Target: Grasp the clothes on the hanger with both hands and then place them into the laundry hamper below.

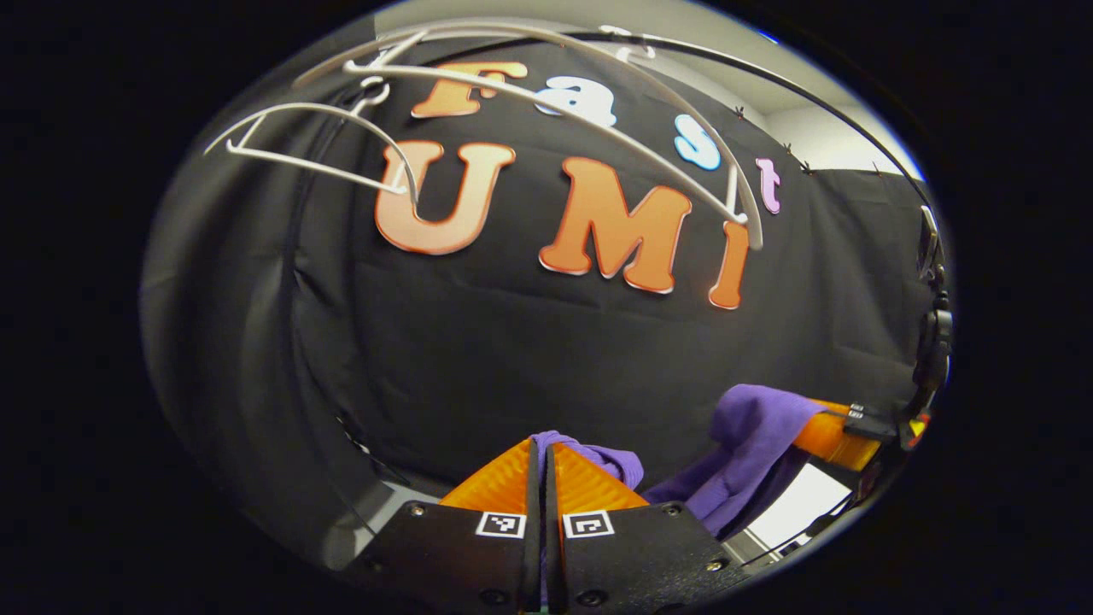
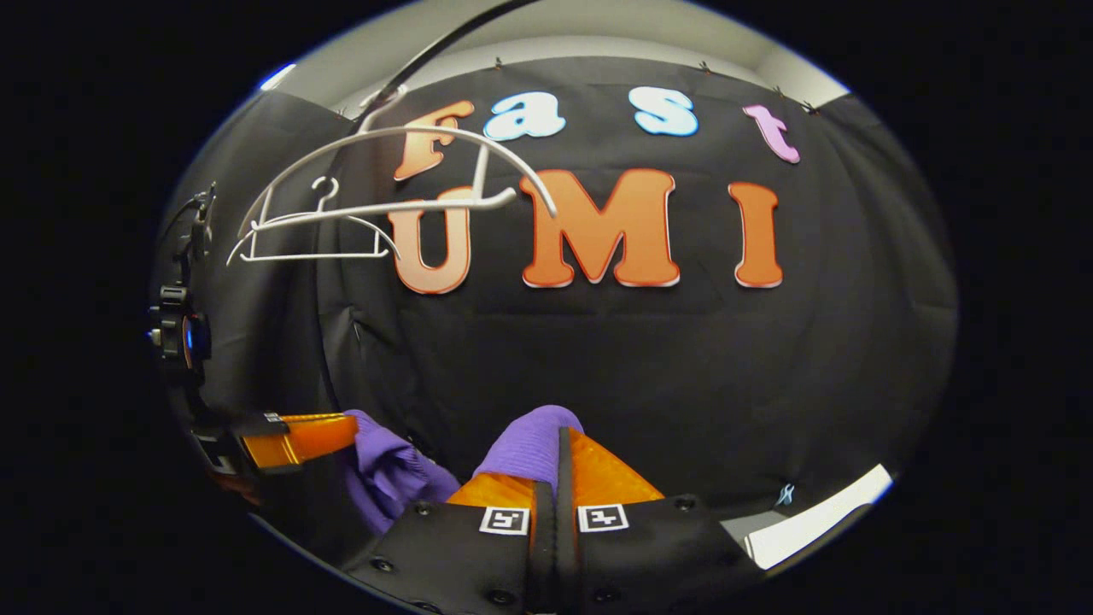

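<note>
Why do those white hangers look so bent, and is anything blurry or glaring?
Left gripper view: fisheye lens bows the white hangers into arcs; the purple garment stays sharp. Right gripper view: the hangers curve likewise; a bright white patch at lower right is overexposed; the purple cloth between the fingers looks slightly soft.

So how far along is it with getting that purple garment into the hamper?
Done: the purple garment is off the white hangers, which hang bare. In hand: left gripper and right gripper each have jaws closed on it. Left: lowering it into the hamper.
</note>
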Demonstrator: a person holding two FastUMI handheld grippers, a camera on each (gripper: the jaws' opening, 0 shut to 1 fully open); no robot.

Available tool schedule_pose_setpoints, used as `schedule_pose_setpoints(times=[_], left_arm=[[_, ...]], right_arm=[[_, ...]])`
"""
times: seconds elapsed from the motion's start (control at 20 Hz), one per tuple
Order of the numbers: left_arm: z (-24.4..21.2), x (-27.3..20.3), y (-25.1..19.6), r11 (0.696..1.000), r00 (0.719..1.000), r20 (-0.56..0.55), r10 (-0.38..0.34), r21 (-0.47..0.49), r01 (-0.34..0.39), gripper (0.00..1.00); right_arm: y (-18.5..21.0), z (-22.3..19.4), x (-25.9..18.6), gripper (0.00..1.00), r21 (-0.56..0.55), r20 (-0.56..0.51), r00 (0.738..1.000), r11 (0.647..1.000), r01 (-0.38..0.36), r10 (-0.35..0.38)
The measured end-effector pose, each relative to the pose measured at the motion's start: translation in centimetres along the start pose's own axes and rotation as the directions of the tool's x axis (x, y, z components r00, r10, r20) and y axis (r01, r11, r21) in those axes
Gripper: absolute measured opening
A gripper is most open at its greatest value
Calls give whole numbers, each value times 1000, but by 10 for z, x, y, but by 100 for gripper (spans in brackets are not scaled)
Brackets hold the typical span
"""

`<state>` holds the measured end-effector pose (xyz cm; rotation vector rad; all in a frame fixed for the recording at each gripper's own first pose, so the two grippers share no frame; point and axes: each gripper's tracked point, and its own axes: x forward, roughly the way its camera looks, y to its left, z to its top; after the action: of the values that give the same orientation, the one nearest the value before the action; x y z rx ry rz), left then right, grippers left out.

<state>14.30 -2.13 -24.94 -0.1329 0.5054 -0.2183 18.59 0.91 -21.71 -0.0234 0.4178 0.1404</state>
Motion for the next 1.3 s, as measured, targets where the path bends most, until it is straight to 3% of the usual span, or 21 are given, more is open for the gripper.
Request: schedule_pose_setpoints(times=[0.2,0.3,0.5,0.7,0.85,1.1,1.15,1.2,1.25,1.3], left_arm=[[-58,24,-42,996,981,-172,-88,-29,84,3],[-90,31,-45,997,963,-261,-71,-13,70,3],[-131,29,-45,999,909,-416,-15,-46,-4,4],[-154,12,-52,999,856,-518,0,-44,-26,5],[-155,13,-52,998,850,-526,11,-47,-42,5],[-155,11,-53,996,846,-532,18,-62,-60,6],[-152,15,-54,996,855,-519,17,-62,-57,9],[-148,19,-53,997,865,-502,20,-55,-55,6],[-150,19,-47,998,868,-495,30,-30,-52,29],[-150,18,-44,999,869,-493,41,-8,-52,24]], right_arm=[[-15,-61,5,7,63,-193,980,996,58,-45],[-14,-98,5,8,125,-310,950,990,70,-28],[-18,-153,-2,7,105,-482,875,990,99,-36],[-15,-184,-7,8,102,-587,809,990,102,-23],[-13,-199,-5,8,108,-627,779,989,101,-11],[-18,-210,-7,7,110,-655,755,988,108,-9],[-17,-207,-5,25,119,-651,759,987,104,-1],[-16,-206,-1,43,121,-647,763,987,102,1],[-20,-205,-1,62,109,-645,764,988,107,-11],[-23,-205,1,68,102,-645,764,988,118,-25]])
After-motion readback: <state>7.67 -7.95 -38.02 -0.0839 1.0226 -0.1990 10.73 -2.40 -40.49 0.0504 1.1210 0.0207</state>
